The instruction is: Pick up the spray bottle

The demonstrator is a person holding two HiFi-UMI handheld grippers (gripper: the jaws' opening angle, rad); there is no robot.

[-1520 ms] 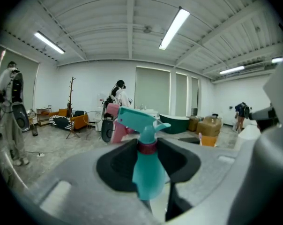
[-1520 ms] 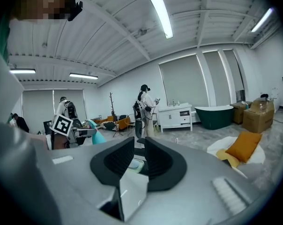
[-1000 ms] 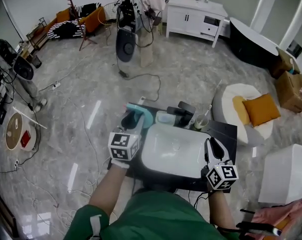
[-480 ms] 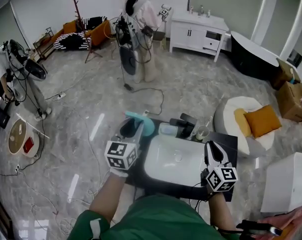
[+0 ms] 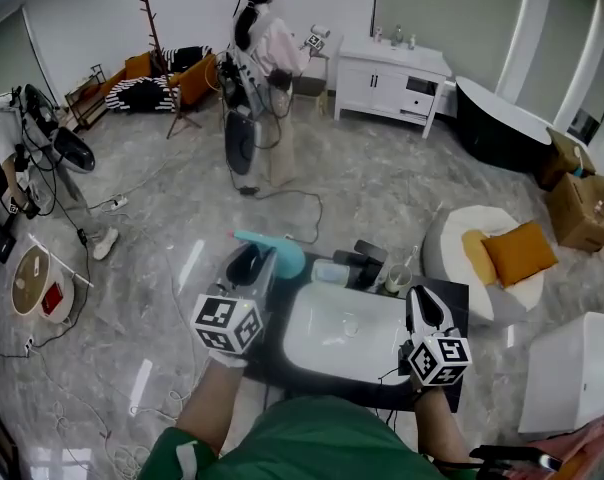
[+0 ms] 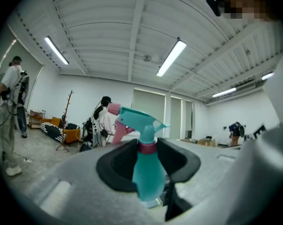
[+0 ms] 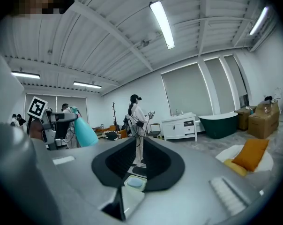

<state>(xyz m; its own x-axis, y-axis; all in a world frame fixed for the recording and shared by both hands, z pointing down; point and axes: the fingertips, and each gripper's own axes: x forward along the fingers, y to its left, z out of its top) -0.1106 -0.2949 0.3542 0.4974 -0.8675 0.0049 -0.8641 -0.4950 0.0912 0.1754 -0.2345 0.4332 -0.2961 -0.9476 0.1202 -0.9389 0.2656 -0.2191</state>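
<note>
Jaws of the left gripper (image 5: 257, 261) are closed on the teal spray bottle (image 6: 146, 172), which it holds at the far left corner of the dark bench (image 5: 454, 268). Right gripper (image 5: 423, 304) is at the bench's right edge, just beside the white sink (image 5: 347, 323), with its jaws apart and nothing between them. Far behind, a person (image 5: 267, 43) stands near a white cabinet (image 5: 392, 68).

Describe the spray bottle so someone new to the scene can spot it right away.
Find the white basin set in the dark counter. Off its left rear corner, the left gripper holds the spray bottle in its jaws. Its teal body with pink collar and trigger sets it apart from the cup and dark items standing behind the basin.
</note>
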